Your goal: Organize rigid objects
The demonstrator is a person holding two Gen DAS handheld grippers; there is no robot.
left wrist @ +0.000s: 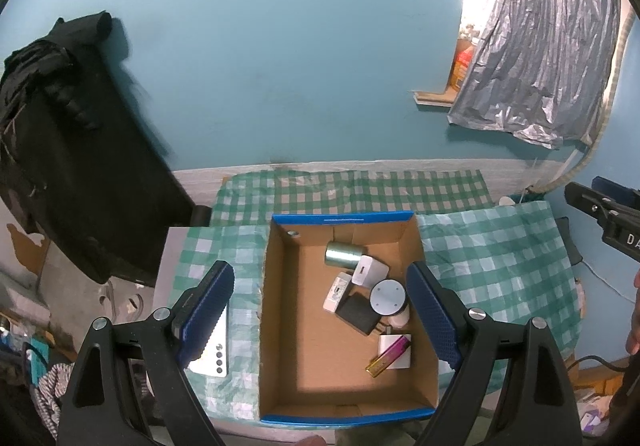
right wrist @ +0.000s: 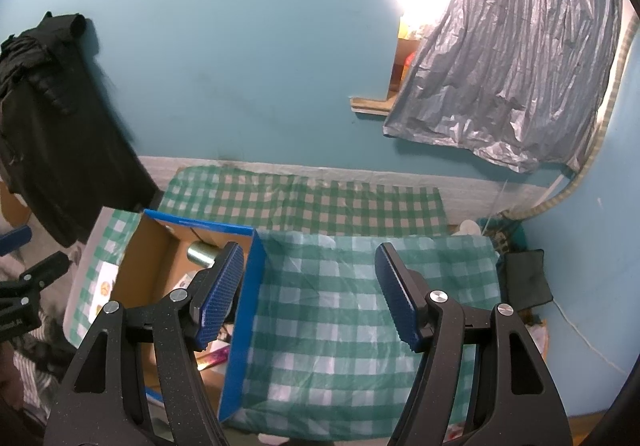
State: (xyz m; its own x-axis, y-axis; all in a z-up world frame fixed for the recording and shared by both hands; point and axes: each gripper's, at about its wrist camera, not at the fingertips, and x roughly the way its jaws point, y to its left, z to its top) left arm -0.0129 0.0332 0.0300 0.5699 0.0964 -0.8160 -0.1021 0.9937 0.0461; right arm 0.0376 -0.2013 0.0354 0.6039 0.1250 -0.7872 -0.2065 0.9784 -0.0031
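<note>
A cardboard box [left wrist: 344, 386] with blue rims sits on a green checked cloth [left wrist: 496, 254]. Inside lie a metal cylinder [left wrist: 342, 254], a white charger [left wrist: 370, 270], a white block [left wrist: 337, 293], a black square item [left wrist: 358, 313], a grey round lid [left wrist: 387, 296], a white card [left wrist: 394, 350] and a pink-gold lighter [left wrist: 387, 357]. My left gripper [left wrist: 320, 320] is open above the box, empty. A white phone [left wrist: 212, 354] lies left of the box, under the left finger. My right gripper [right wrist: 310, 294] is open and empty over the cloth right of the box [right wrist: 244, 310].
Black clothes [left wrist: 68, 149] hang on the teal wall at left. A silver curtain [left wrist: 540, 45] covers a window at right. The right gripper's body [left wrist: 608, 217] shows at the right edge. A dark pad [right wrist: 524, 278] lies by the cloth's right end.
</note>
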